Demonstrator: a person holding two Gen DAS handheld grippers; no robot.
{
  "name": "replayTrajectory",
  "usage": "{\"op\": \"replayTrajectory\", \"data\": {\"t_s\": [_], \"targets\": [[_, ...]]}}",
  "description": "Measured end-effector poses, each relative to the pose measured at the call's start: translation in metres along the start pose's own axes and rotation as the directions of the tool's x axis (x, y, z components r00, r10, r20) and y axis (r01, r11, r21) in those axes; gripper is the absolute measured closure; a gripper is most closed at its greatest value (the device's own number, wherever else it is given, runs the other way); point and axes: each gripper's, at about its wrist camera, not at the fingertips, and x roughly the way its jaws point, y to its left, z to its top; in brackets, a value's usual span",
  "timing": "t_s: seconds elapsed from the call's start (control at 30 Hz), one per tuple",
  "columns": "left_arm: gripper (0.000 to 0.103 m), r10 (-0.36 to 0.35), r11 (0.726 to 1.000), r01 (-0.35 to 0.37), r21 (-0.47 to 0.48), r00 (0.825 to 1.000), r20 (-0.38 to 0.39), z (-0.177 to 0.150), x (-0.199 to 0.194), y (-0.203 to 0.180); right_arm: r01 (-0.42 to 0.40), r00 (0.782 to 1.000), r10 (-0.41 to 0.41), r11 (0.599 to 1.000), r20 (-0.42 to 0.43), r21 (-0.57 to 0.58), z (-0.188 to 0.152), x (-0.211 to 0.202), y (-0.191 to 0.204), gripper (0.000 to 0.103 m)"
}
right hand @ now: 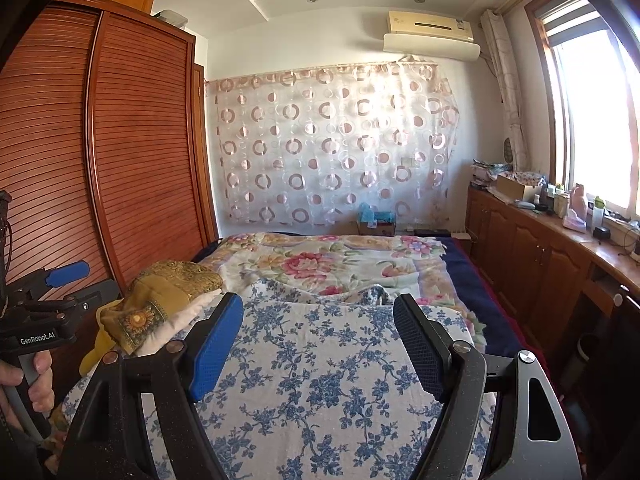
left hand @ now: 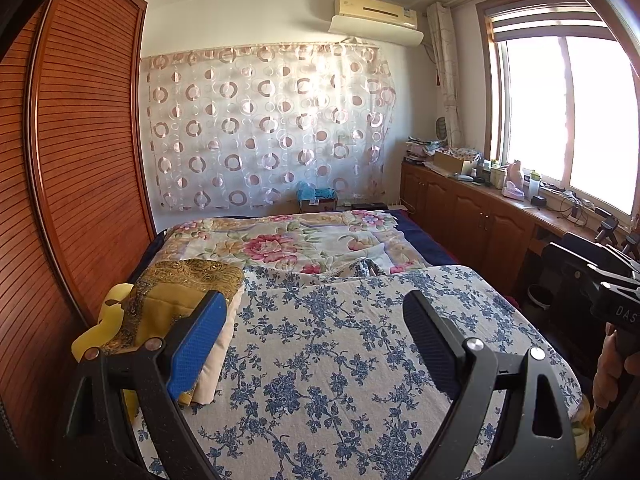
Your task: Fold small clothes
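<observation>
A white cloth with blue flowers (left hand: 340, 360) (right hand: 320, 380) lies spread flat over the near part of the bed. To its left sits a pile of gold and yellow clothes (left hand: 172, 292) (right hand: 168, 292) with a cream piece under it. My left gripper (left hand: 314, 300) hovers open over the flowered cloth, with nothing between its fingers and its blue pad (left hand: 196, 344) beside the pile. My right gripper (right hand: 318, 302) is open too, over the same cloth, and holds nothing. A crumpled blue-patterned bit of fabric (left hand: 364, 268) (right hand: 376, 294) shows just past the cloth's far edge.
A pink-flowered blanket (left hand: 288, 244) covers the far half of the bed. A slatted wooden wardrobe (left hand: 80, 160) stands close on the left. On the right, under the window, a low wooden cabinet (left hand: 480, 216) carries bottles and boxes. A hand (right hand: 40, 380) holds the left gripper's handle.
</observation>
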Motion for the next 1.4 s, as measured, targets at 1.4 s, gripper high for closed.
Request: {"op": "replayTrajectory", "data": {"t_s": [1.4], "targets": [[0.012, 0.002, 1.000, -0.002, 0.003, 1.000, 0.003, -0.0036, 0.0007, -0.0021, 0.006, 1.000, -0.006, 1.000, 0.014, -0.011, -0.0032, -0.0032, -0.0030, 0.024]]}}
